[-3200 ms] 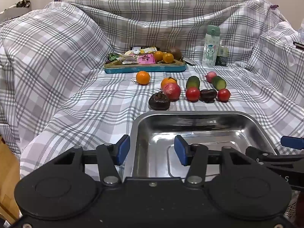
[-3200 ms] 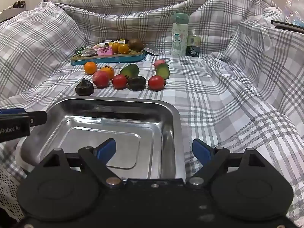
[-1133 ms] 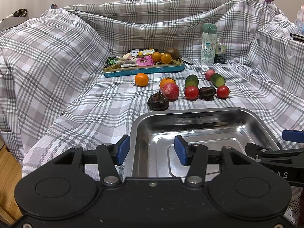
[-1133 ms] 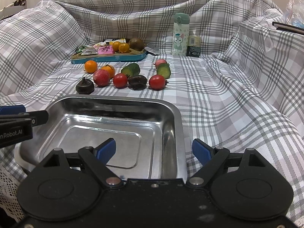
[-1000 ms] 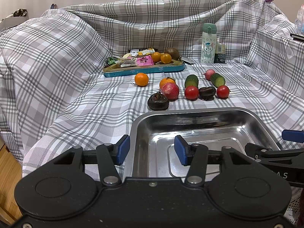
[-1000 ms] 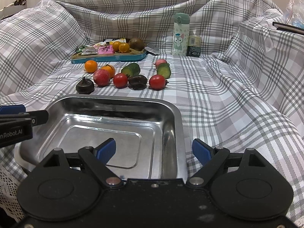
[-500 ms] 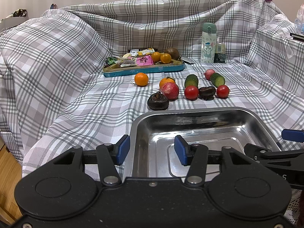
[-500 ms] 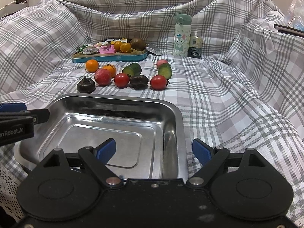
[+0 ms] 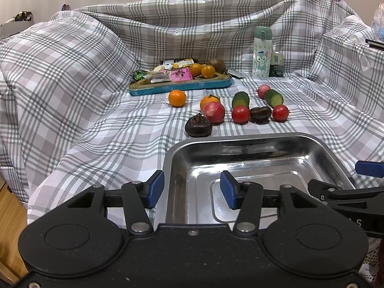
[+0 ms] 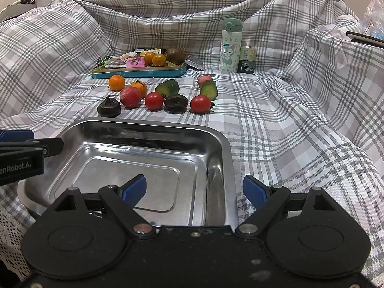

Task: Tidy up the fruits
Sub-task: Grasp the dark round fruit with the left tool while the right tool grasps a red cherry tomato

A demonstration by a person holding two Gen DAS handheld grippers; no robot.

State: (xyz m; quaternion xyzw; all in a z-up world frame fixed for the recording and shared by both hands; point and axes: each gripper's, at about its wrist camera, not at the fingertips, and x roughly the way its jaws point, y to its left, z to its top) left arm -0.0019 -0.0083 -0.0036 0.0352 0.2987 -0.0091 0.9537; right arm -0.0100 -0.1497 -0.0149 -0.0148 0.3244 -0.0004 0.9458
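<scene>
Nothing sorted yet. Steel tray empty, near edge of the plaid-covered worktop. Fruit row loose on the cloth just beyond (several pieces). Left tongs and right tongs agape astride tray's side rims, holding nothing. All picking remains.
</scene>
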